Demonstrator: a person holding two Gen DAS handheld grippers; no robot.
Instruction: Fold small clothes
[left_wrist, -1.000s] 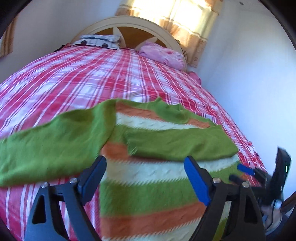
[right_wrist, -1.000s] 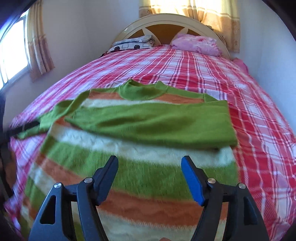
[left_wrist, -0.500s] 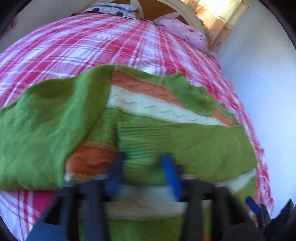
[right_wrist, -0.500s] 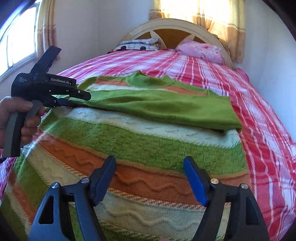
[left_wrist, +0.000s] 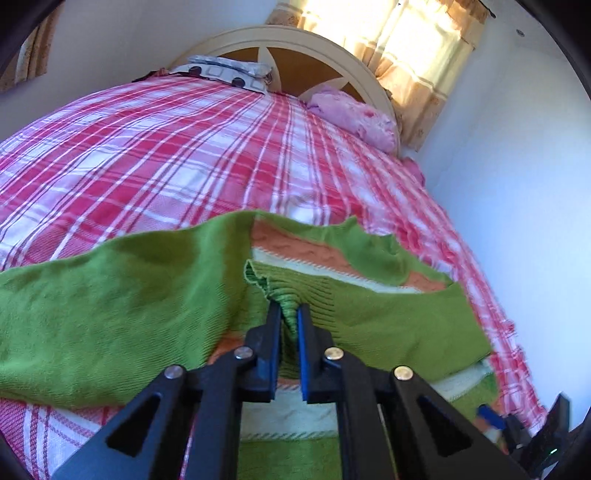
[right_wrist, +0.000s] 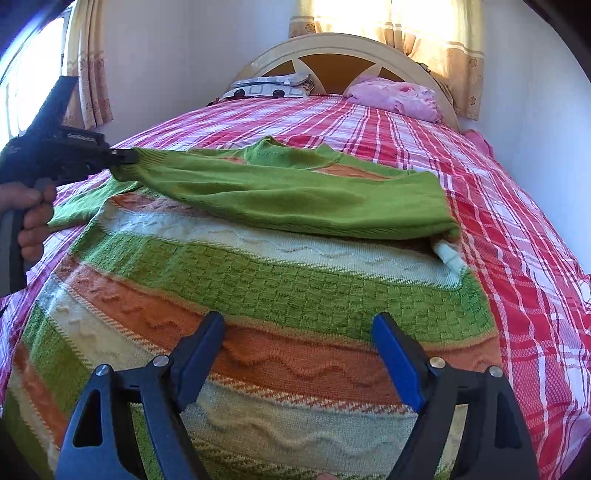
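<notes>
Striped sweater (right_wrist: 280, 295) in green, orange and cream bands is lying spread flat on the bed (right_wrist: 517, 258) with its red-and-white plaid cover, neck toward the headboard (right_wrist: 332, 48). One green sleeve (right_wrist: 295, 195) is lying folded across the chest, cuff (left_wrist: 273, 288) at the left side. Left hand-held gripper (left_wrist: 289, 314) is clamped on that ribbed cuff, jaws having just been closing, knit bunched between the blue pads. In the right wrist view the left hand-held gripper (right_wrist: 122, 158) is showing at the left edge, pinching the cuff, with the person's hand (right_wrist: 29, 210) wrapped around its grip. The other green sleeve (left_wrist: 103, 306) is lying spread out to the left over the plaid cover. Right hand-held gripper (right_wrist: 299, 332) is hovering over the lower orange band near the hem, jaws wide apart and having just been opening, nothing between them. A pink pillow (right_wrist: 399, 96) and a patterned pillow (right_wrist: 269, 86) are sitting by the headboard; curtains (right_wrist: 443, 37) are glowing behind.
</notes>
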